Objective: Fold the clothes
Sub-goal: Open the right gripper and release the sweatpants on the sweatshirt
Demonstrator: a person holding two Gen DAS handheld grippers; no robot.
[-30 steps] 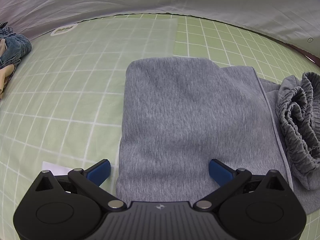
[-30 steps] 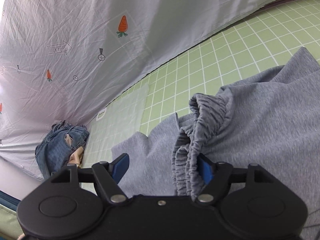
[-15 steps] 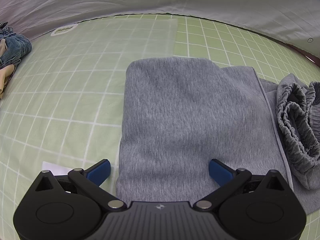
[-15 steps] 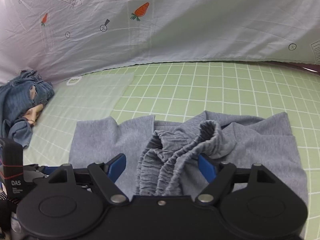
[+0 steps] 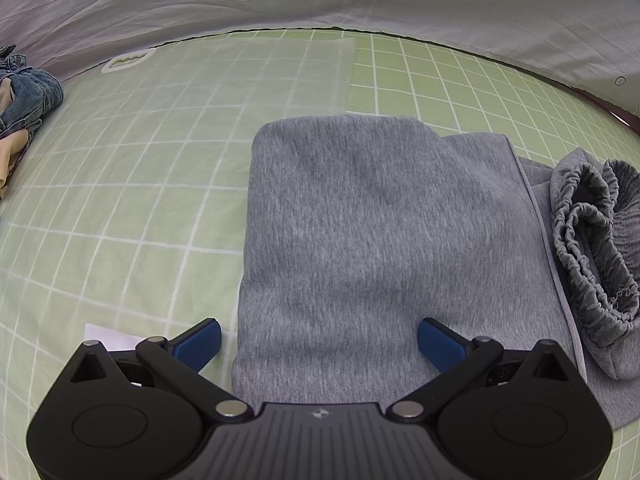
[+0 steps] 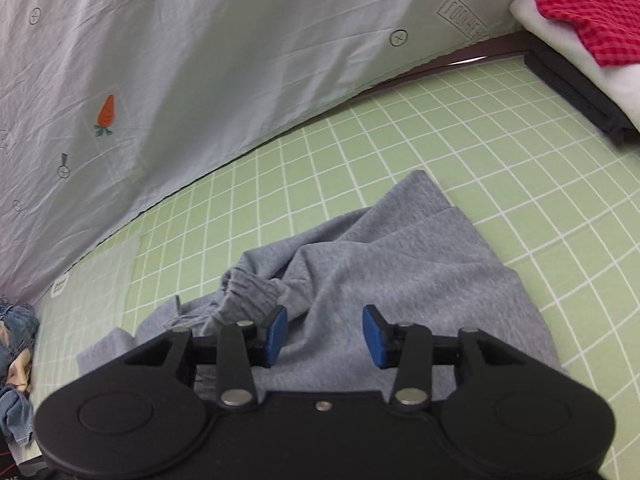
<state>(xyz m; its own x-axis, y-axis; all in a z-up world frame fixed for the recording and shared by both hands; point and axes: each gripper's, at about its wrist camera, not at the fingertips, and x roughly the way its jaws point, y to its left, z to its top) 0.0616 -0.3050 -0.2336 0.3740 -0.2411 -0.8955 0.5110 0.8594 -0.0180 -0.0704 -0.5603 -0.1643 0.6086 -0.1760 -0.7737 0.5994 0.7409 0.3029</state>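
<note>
Grey sweatpants [image 5: 380,248] lie folded lengthwise up the frame between my spread, empty left tool [image 5: 319,342], while their bunched waistband [image 5: 592,248] at right sits nearer my right tool [image 6: 324,334], also open and empty.

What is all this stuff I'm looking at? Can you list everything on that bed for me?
Grey garment: one, grey knit, partly folded mid-sheet, its gathered waistband bunched at the right end.
Denim garment: one, blue, crumpled at the far left edge.
Beige cloth: one, beige, tucked beside the denim.
Folded stack: red checked cloth on white on black, far right corner.
Checked sheet: one, green with white lines, under everything.
Printed backdrop: one, pale grey with carrot prints, behind the bed.
White paper: one, near the left gripper.
Left gripper: black, blue pads, open over the garment.
Right gripper: black, blue pads, open, empty.
</note>
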